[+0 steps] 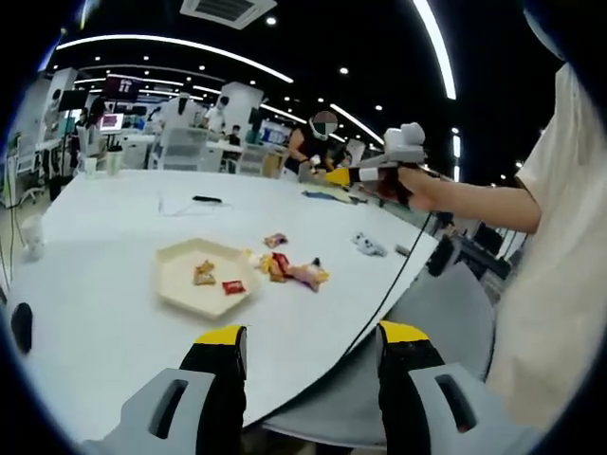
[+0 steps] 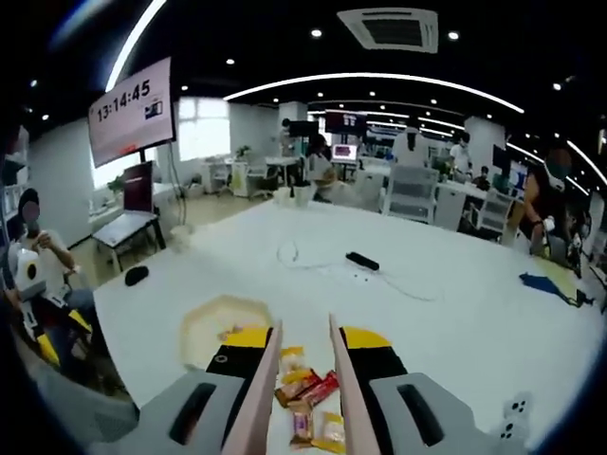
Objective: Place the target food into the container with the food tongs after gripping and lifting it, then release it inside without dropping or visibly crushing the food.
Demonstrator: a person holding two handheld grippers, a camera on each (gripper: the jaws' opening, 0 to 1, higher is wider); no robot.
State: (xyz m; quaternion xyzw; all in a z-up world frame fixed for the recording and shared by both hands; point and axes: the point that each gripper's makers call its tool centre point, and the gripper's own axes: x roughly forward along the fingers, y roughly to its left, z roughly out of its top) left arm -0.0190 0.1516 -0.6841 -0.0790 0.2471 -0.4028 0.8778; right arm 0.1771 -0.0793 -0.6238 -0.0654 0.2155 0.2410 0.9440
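Hovering over the snack pile (image 2: 308,398), the food tongs (image 2: 302,398) are held spread by the right gripper (image 2: 302,353); one packet should be pinched gently, seemingly uppermost, beside the container (image 2: 204,327).

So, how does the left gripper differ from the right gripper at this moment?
The left gripper holds nothing between its wide jaws; the right gripper grips tongs. The left gripper sits at the edge of the table, short of the tray; the right gripper is over the snack pile. Both have black jaws with yellow tips.
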